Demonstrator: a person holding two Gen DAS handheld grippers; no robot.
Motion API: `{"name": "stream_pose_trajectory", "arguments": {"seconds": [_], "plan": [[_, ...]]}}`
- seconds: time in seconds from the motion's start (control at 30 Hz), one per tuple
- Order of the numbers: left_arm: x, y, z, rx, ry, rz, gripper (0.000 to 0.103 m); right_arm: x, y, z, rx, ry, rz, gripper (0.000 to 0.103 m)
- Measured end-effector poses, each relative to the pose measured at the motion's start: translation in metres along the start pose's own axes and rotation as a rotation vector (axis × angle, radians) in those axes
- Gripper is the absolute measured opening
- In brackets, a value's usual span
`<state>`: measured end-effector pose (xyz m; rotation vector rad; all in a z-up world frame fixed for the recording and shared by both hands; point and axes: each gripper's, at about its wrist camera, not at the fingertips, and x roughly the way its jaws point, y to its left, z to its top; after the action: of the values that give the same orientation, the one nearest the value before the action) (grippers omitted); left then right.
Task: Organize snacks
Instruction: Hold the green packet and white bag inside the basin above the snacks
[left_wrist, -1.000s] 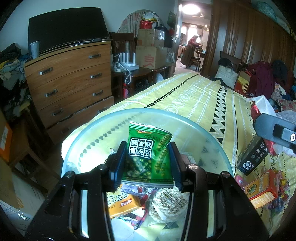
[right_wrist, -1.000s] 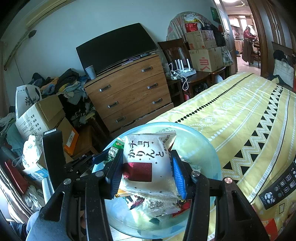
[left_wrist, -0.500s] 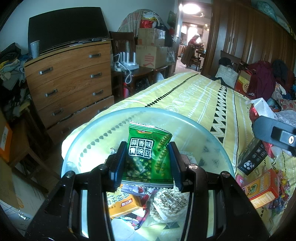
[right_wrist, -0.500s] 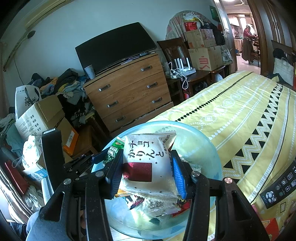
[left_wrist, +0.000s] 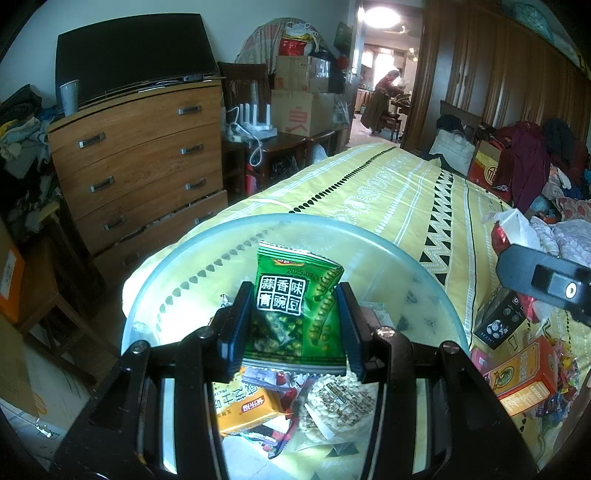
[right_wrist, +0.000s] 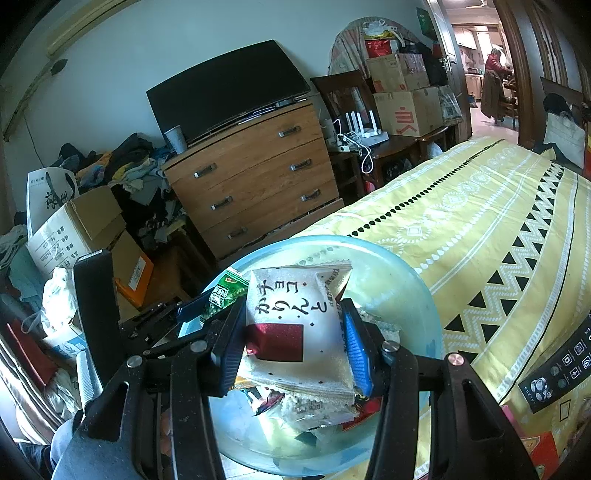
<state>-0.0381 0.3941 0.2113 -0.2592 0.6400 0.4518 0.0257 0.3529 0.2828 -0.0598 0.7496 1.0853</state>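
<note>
Left wrist view: the left gripper (left_wrist: 295, 325) is clamped on a green pea packet (left_wrist: 295, 306), held upright with its long axis vertical, above the clear bowl (left_wrist: 417, 258) near the bed's edge (left_wrist: 236, 206).

Right wrist view: the right gripper (right_wrist: 295, 347) pinches a white snack packet (right_wrist: 295, 325), probably upright too, over the same bowl, with open bedspread (right_wrist: 480, 229) to its right.

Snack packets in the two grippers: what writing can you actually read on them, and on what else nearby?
"蒜香味 青豌豆" and "2025.07.1", cut off: green pea packet, gripped by the left gripper.
"かチョコりんと", roughly: white packet, gripped by the right gripper.
Orange packet in the bowl: upside down, unreadable.
Cardboard box: red mark, unclear.
</note>
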Motion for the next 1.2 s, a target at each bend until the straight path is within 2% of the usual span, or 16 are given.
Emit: {"name": "stream_pose_trajectory", "arguments": {"seconds": [1.2], "plan": [[0.0065,0.0035,-0.0025,0.008,0.014,0.009,0.045,0.002,-0.0068,0.0013,0.016,0.007,-0.001,0.052]]}}
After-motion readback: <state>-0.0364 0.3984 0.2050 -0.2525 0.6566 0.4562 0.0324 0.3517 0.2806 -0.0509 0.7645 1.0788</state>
